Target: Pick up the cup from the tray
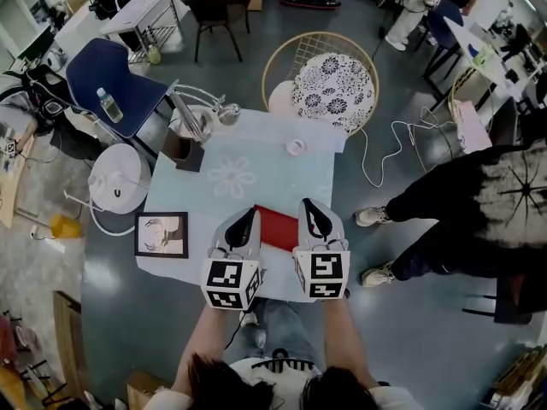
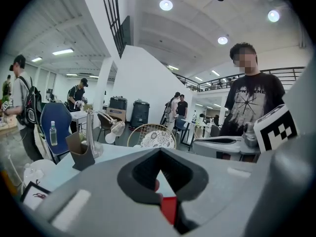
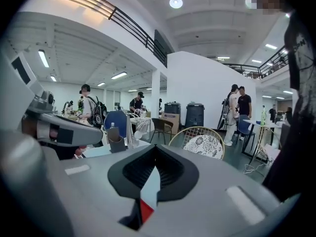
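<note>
The tablecloth [image 1: 282,182] looks matt, the tray [image 1: 278,229] smooth

Tablecloth [image 1: 231,182] middle open to cup [image 1: 295,147]; brown holder [image 1: 189,153], lamp [image 1: 187,114] crowd far-left.

Cup [image 1: 296,147] far back on table [image 1: 231,178], tray [image 1: 275,227] at near edge, picture frame [image 1: 161,234] left of tray

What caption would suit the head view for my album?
Left tool and right tool flank a red mat; the cup sits farther along the table.
</note>
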Demonstrator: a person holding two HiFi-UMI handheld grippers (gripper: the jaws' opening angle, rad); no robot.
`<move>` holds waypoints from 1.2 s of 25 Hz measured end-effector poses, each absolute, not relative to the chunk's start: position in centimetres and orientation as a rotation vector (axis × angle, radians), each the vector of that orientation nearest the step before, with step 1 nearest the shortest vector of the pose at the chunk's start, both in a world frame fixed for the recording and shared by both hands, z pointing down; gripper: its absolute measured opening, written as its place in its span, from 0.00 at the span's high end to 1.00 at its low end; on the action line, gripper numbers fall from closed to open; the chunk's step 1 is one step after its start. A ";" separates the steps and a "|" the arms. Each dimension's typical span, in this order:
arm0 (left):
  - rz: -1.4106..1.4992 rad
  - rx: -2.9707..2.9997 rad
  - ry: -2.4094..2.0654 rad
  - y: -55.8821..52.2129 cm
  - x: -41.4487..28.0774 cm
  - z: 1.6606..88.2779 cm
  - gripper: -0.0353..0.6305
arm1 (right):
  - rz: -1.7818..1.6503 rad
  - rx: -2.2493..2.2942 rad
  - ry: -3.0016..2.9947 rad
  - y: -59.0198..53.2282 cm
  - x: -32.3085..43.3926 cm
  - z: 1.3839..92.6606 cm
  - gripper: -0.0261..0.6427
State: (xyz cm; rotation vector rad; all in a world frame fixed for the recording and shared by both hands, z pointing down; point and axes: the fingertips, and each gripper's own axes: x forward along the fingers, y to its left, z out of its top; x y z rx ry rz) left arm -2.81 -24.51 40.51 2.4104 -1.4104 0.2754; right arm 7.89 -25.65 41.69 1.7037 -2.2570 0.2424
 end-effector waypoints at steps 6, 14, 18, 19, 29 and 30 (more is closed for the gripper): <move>0.248 2.457 -1.396 -22.9 -3.7 38.6 0.95 | 0.237 1.751 -2.243 -23.1 6.9 39.8 0.93; 0.177 2.551 -1.334 -19.9 -3.5 35.0 0.95 | 0.255 1.789 -2.240 -19.1 6.3 37.3 0.93; 0.165 2.598 -1.309 -18.2 -3.0 34.3 0.95 | 0.222 1.798 -2.216 -17.2 5.7 36.8 0.93; 0.159 2.603 -1.302 -17.8 -2.9 34.2 0.95 | 0.218 1.805 -2.210 -16.7 5.7 36.6 0.93; 0.136 2.640 -1.271 -14.1 -3.4 32.9 0.95 | 0.186 1.827 -2.176 -12.5 4.8 35.3 0.93; 0.132 2.644 -1.270 -13.8 -3.5 32.8 0.95 | 0.184 1.830 -2.172 -12.2 4.8 35.3 0.93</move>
